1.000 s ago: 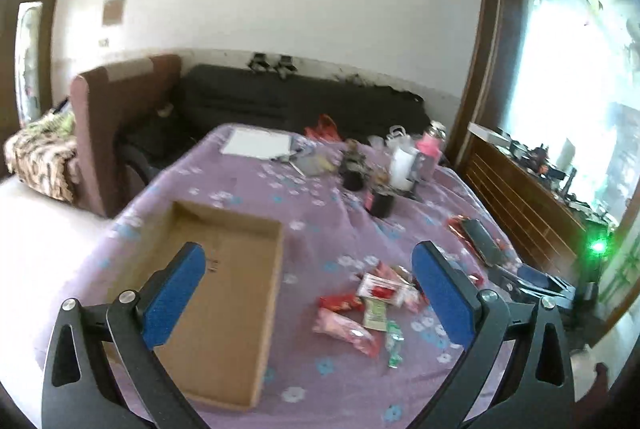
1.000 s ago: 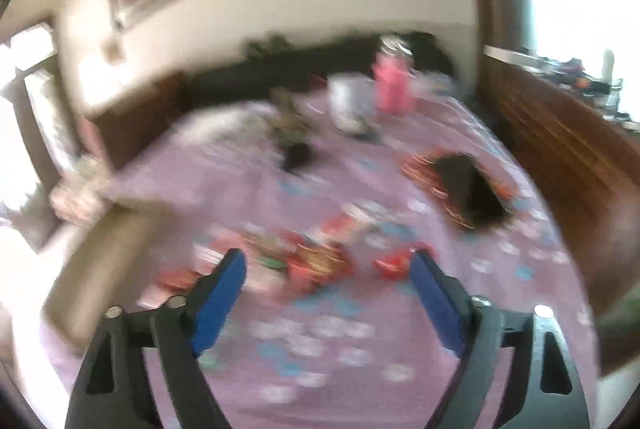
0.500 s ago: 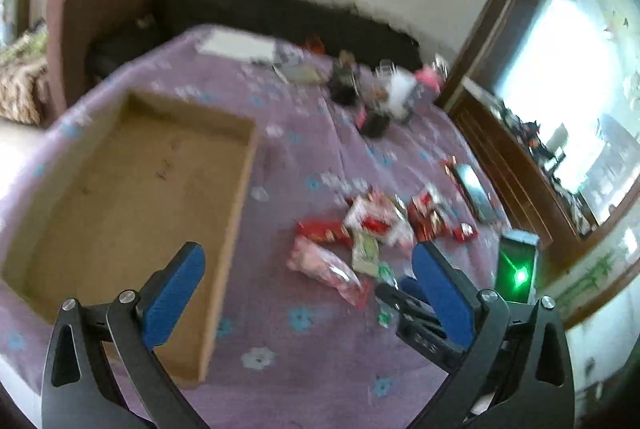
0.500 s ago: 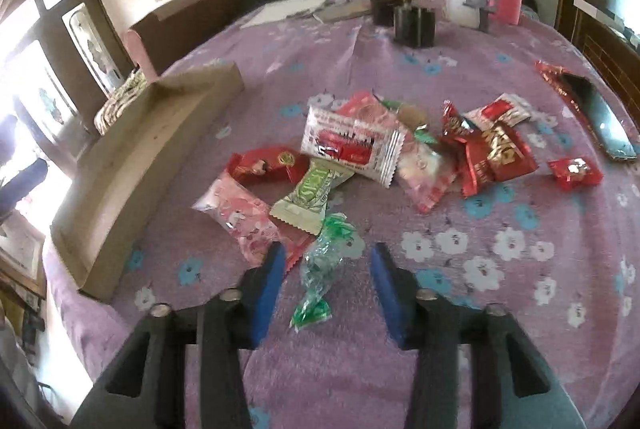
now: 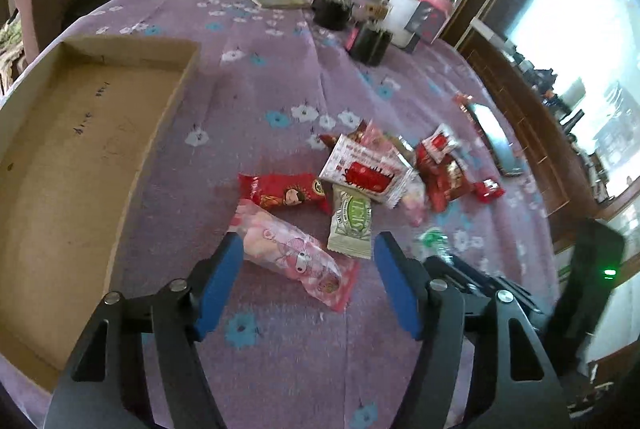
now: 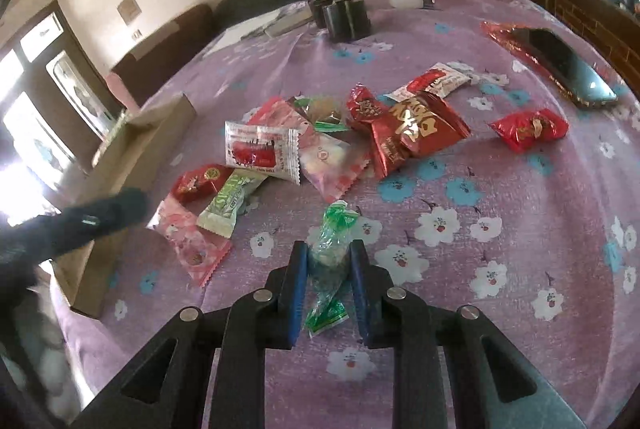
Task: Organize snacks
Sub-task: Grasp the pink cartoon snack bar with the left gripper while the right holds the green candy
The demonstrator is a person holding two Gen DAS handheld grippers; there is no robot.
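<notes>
Both grippers closing on wrappers beside the cardboard tray [image 5: 80,149].
Right gripper [image 6: 329,281] nearly shut, pinching green candy [image 6: 330,249]; left gripper [image 5: 308,281] half-open, straddling pink packet [image 5: 288,249] untouched. Slick film may slip out.

Left gripper [image 5: 308,249] half-closed, right gripper [image 6: 329,253] narrower

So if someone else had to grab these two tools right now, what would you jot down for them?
Right hand-held gripper: jaws have just been closing, pads now on the green candy wrapper.
Left hand-held gripper: jaws have just been closing around the pink snack packet, not gripping yet.
Cardboard box: empty, left of the pile.
Other snacks: loose on the purple tablecloth.
Done: nothing boxed.
Left: lift both, drop them in the box, then the rest.
</notes>
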